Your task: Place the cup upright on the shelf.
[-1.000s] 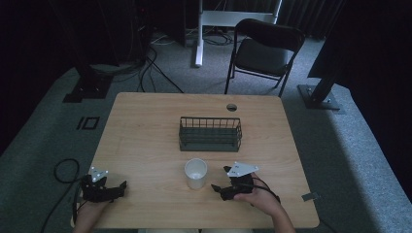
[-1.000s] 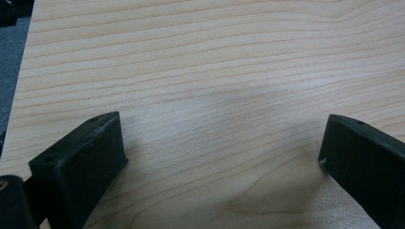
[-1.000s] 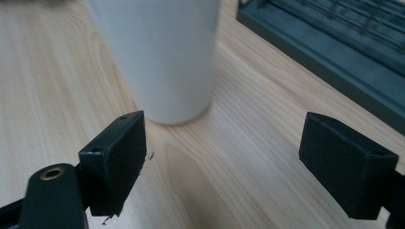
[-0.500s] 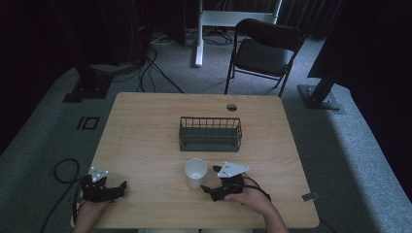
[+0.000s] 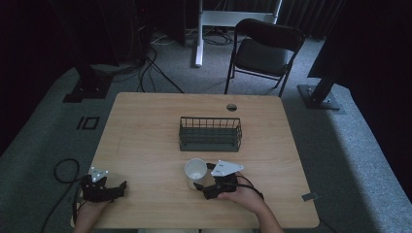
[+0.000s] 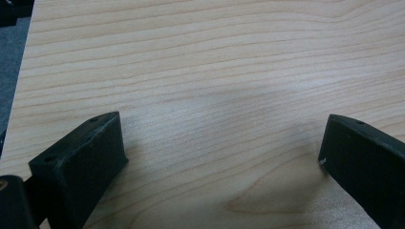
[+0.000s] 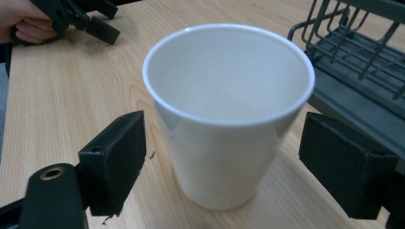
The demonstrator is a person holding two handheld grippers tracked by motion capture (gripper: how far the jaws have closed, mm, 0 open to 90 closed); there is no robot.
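A white paper cup [image 5: 195, 170] stands upright and empty on the wooden table [image 5: 145, 131], in front of a dark wire basket [image 5: 210, 134]. My right gripper [image 5: 203, 177] is open at the cup's right side, held by a hand. In the right gripper view the cup [image 7: 229, 114] sits between the two jaws of that gripper [image 7: 224, 143], and neither pad touches it. My left gripper [image 5: 116, 190] rests open at the table's front left corner. In its own view the left gripper [image 6: 219, 133] has only bare wood between its jaws.
The basket [image 7: 363, 47] is empty and lies just beyond the cup. A round cable hole [image 5: 231, 107] is near the table's far edge. A folding chair [image 5: 265, 48] stands behind the table. The other hand and its gripper [image 7: 81, 19] show far off in the right gripper view.
My right gripper has moved left toward the cup, so its open jaws now stand on either side of it. The left gripper and the cup have not moved.
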